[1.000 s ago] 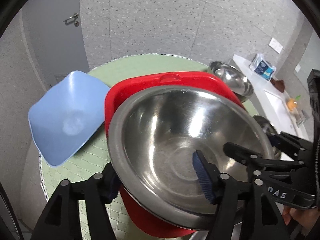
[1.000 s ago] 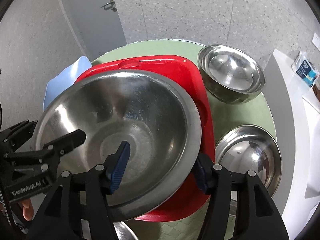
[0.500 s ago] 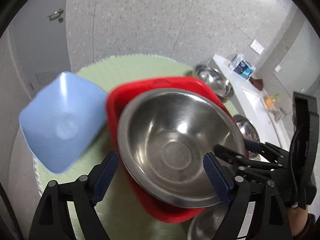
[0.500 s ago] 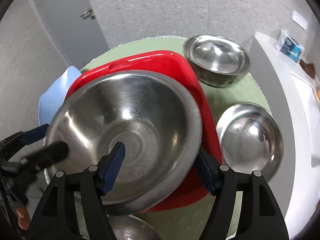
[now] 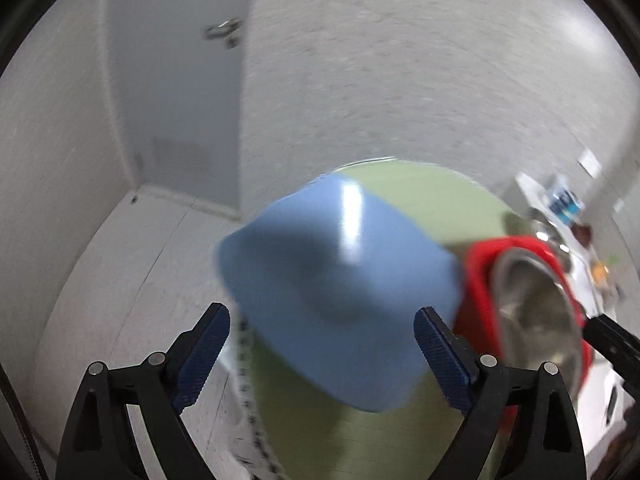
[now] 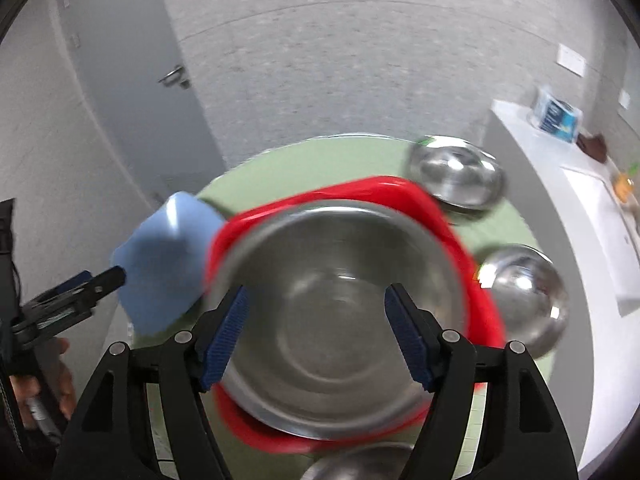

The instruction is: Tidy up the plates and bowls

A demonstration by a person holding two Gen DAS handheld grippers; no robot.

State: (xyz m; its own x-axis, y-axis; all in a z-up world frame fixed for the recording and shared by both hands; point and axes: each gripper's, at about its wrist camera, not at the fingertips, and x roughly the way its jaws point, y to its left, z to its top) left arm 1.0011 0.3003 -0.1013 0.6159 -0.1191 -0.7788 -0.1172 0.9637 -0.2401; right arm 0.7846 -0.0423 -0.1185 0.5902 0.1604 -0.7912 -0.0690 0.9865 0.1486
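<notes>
A grey door (image 6: 120,92) with a lever handle (image 6: 174,76) stands closed; a blue-and-white packet (image 6: 554,114) sits on a white ledge (image 6: 560,184).

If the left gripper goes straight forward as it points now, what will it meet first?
Most likely the blue plate. It lies straight ahead between the open fingers of the left gripper, which hold nothing. The picture is blurred, so depth is uncertain.

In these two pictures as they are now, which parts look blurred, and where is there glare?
Left wrist view: the square light-blue plastic plate is smeared by motion, with a white glare streak near its upper edge; the gripper fingers stay sharp. Right wrist view: the large stainless steel bowl and the red plastic tray have smeared rims; a bright glint sits on the smaller steel bowl.
</notes>
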